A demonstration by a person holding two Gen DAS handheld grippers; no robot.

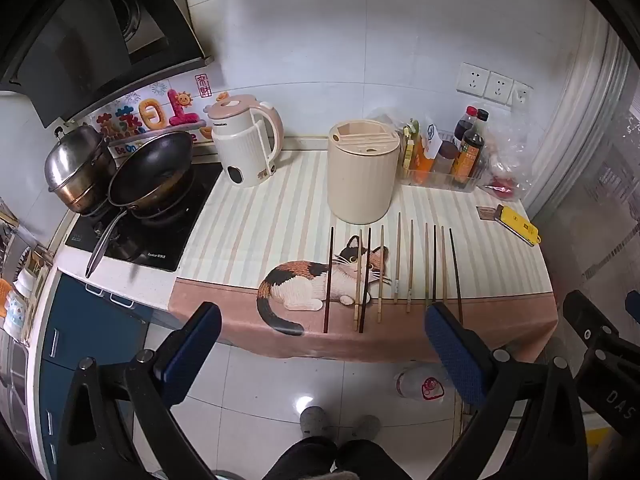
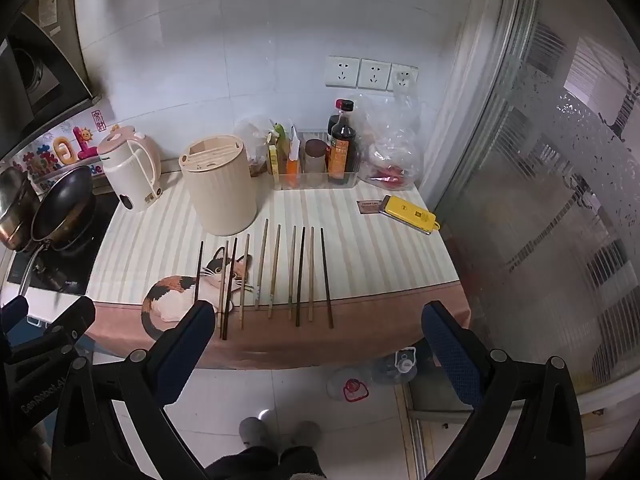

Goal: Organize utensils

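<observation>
Several chopsticks (image 1: 396, 276), some dark and some pale wood, lie side by side on the striped cat-print mat (image 1: 256, 224); they also show in the right wrist view (image 2: 272, 276). Behind them stands a cream cylindrical utensil holder (image 1: 363, 172) with slots in its lid, also seen in the right wrist view (image 2: 222, 188). My left gripper (image 1: 324, 320) is open and empty, held above the floor in front of the counter edge. My right gripper (image 2: 320, 320) is open and empty, likewise short of the counter; it also shows at the right edge of the left wrist view (image 1: 600, 320).
A white-and-pink kettle (image 1: 246, 144) stands left of the holder. A wok (image 1: 152, 172) and a steel pot (image 1: 76, 164) sit on the stove at left. A clear tray of sauce bottles (image 1: 448, 156), plastic bags and a yellow gadget (image 1: 518, 224) are at right. A glass door (image 2: 560, 200) bounds the right side.
</observation>
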